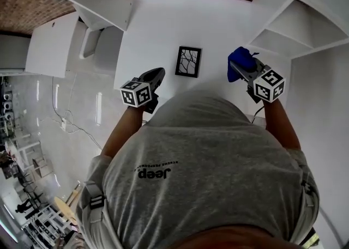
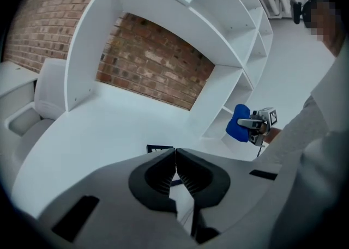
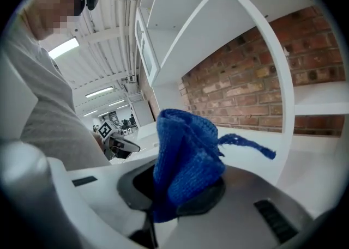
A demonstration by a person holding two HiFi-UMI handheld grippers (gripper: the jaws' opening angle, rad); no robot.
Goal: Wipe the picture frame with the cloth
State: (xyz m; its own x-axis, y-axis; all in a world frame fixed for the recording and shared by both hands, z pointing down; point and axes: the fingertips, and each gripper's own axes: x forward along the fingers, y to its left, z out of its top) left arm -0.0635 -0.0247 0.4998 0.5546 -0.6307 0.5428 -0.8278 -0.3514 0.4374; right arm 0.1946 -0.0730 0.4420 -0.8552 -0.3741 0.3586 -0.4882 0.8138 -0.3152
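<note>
- Small black rectangular picture frame (image 1: 188, 61), branch-pattern print: on white table (image 1: 147, 30), between both grippers, touching neither.
- Left gripper (image 1: 157, 74): jaws pressed together, empty, near frame's left side.
- Right gripper (image 1: 235, 67): pinching bunched blue knitted cloth (image 1: 240, 57), right of frame.
- Grey T-shirt (image 1: 218, 155): "Jeep" print; smaller line unreadable.

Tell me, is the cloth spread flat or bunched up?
Bunched up: the cloth stands in crumpled folds, clamped between the jaws of the right gripper, with a loose strip trailing to one side.
</note>
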